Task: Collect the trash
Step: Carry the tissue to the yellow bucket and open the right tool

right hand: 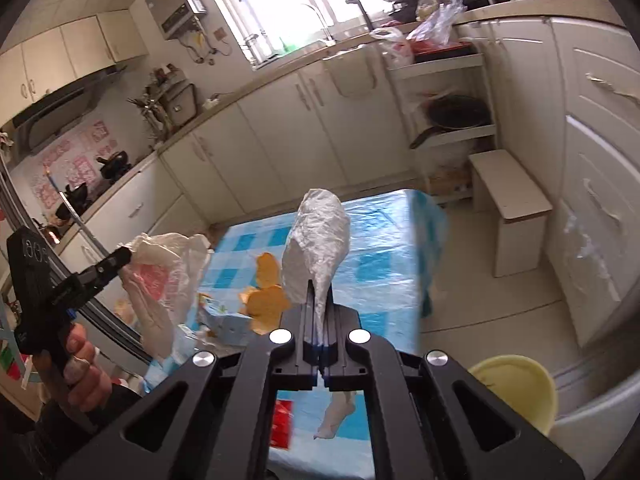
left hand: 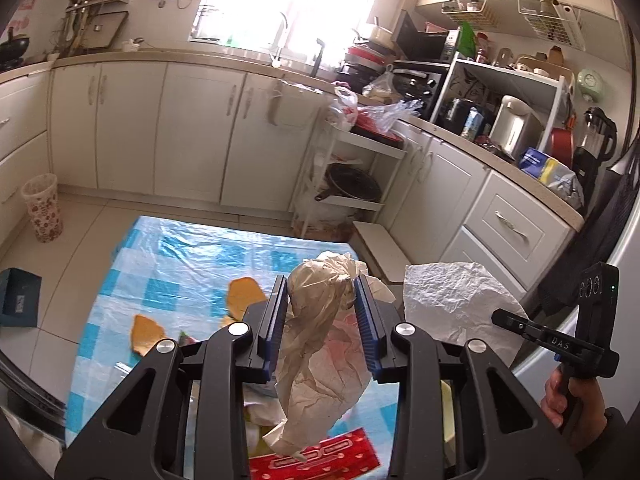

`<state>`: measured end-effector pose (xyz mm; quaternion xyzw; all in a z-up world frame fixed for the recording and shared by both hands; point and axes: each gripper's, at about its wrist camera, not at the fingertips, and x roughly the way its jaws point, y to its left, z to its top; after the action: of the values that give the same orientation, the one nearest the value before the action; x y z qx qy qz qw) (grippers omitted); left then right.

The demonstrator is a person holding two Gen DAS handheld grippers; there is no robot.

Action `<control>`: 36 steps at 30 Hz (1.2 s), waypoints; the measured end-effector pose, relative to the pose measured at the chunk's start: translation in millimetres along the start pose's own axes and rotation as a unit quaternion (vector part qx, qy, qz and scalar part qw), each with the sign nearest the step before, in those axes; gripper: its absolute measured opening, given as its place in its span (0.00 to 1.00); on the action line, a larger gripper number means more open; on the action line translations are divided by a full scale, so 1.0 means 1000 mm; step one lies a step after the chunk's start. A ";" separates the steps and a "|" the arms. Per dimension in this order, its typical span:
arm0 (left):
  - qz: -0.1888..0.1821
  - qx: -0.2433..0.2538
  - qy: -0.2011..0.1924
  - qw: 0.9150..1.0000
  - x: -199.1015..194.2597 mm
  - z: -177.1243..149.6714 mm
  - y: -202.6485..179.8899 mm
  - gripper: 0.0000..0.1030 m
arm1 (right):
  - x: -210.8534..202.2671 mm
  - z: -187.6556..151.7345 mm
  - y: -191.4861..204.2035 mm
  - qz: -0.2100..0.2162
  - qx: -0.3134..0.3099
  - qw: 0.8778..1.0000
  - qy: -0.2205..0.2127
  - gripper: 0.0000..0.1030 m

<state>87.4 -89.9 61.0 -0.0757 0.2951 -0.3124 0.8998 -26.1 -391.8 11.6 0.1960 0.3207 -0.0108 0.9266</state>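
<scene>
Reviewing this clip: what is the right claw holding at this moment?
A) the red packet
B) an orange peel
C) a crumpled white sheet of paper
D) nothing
C: the right claw is shut on the crumpled white paper, raised above the checked tablecloth, while the orange peels lie on it.

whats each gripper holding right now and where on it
The left gripper clamps a crumpled plastic bag near its bunched upper part. The right gripper pinches a crumpled white paper by its narrow lower end.
</scene>
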 end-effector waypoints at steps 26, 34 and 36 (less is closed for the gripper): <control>-0.063 -0.026 0.196 0.978 0.189 -0.120 -0.197 0.31 | 0.112 -0.111 -0.218 -0.152 0.091 0.933 0.312 0.55; -0.028 -0.041 0.231 0.972 0.221 -0.153 -0.212 0.31 | 0.043 -0.070 -0.205 -0.215 0.102 0.963 0.123 0.64; -0.016 -0.043 0.241 0.970 0.232 -0.163 -0.216 0.31 | 0.023 -0.059 -0.199 -0.218 0.104 0.969 0.059 0.69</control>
<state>27.2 -393.9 -114.8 -0.0415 0.5149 -0.3227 0.7931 -71.6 -551.5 -114.9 0.2175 0.4066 -0.2342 0.8559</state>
